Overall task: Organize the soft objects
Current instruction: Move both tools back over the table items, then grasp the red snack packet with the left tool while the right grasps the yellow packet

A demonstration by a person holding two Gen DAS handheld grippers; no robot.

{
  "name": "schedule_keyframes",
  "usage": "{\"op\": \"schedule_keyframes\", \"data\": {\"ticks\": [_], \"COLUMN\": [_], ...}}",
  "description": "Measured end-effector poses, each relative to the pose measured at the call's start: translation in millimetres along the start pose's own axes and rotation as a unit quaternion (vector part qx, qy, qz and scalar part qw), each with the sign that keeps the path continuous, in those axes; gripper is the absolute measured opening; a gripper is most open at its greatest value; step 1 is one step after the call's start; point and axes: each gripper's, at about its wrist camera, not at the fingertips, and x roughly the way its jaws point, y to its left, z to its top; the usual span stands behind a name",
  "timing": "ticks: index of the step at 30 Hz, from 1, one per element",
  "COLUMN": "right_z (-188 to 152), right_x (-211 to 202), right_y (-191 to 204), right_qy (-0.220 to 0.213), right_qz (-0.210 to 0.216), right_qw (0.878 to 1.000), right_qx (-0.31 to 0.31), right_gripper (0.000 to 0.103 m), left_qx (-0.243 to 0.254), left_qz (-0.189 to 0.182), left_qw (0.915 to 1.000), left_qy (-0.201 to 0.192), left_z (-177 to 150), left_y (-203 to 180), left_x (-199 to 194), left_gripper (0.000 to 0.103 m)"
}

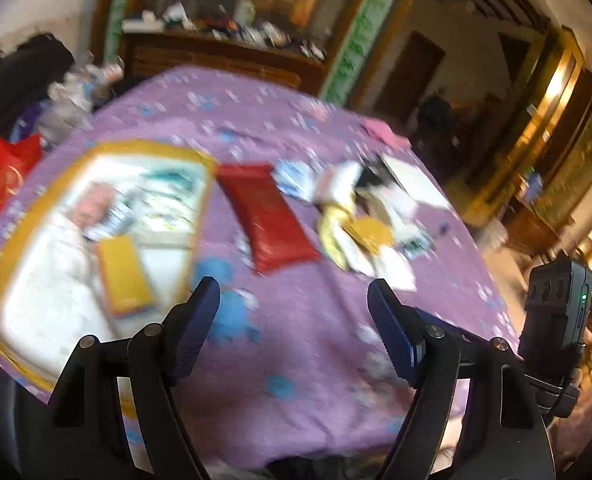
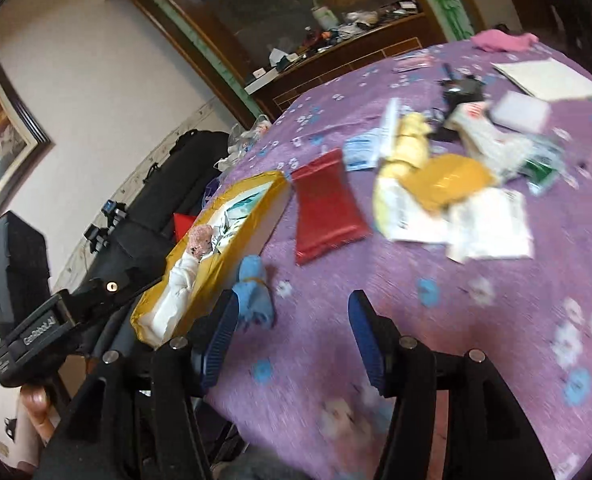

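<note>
Soft objects mostly heaped mid-table on purple floral cloth (image 1: 304, 344): pile of packets and cloths (image 1: 372, 224), yellow, white and mustard pieces overlapping; same pile (image 2: 448, 196) at upper right in right wrist view. Red pouch (image 1: 267, 220) flat on cloth, between pile and yellow-rimmed box (image 1: 11, 236), apart from both. Box open-topped, at table's left edge, holding white cloth (image 1: 51, 276), pink fuzzy item (image 2: 199, 242) and orange-yellow flat piece (image 1: 123, 276). Blue cloth bundle (image 2: 253, 292) on cloth just beside box's near corner, close in front of right gripper's left finger; contact not clear. Pink cloth (image 2: 502, 40) at far table edge, well apart from pile. White sheet (image 2: 548, 78) near far right.

Left gripper (image 1: 293, 312) jaws wide apart, nothing between, hovering over bare cloth near table's front edge. Right gripper (image 2: 291, 320) jaws apart, empty, also over bare cloth. Both frames motion-blurred; small items in pile not identifiable.
</note>
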Motion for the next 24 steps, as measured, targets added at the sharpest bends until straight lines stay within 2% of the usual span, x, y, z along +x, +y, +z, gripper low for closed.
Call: {"op": "schedule_keyframes", "data": {"ticks": [3, 9, 15, 18, 24], "right_z": [3.0, 10.1, 37.6, 61.3, 89.5], "right_x": [-16.9, -17.8, 7.4, 24.8, 71.6], "right_y": [-14.3, -44.2, -65.8, -82.5, -112.2], "right_qy": [-0.019, -0.021, -0.011, -0.008, 0.029], "right_qz": [-0.011, -0.017, -0.033, -0.043, -0.067], "right_qw": [1.000, 0.997, 0.995, 0.991, 0.979], "right_qx": [0.022, 0.068, 0.094, 0.126, 0.189], "right_gripper": [0.069, 0.071, 0.071, 0.071, 0.070], "left_qx": [-0.012, -0.010, -0.024, -0.014, -0.020], "left_qz": [-0.019, -0.013, -0.003, 0.020, 0.058], "left_qw": [0.9997, 0.9996, 0.9988, 0.9983, 0.9917], "left_qy": [0.010, 0.024, 0.043, 0.053, 0.113], "left_z": [5.5, 19.6, 45.5, 62.6, 85.8], "left_y": [-11.3, -15.7, -2.2, 1.1, 14.3], "left_x": [6.0, 26.2, 62.2, 88.1, 161.4], "left_gripper": [0.077, 0.077, 0.077, 0.077, 0.077]}}
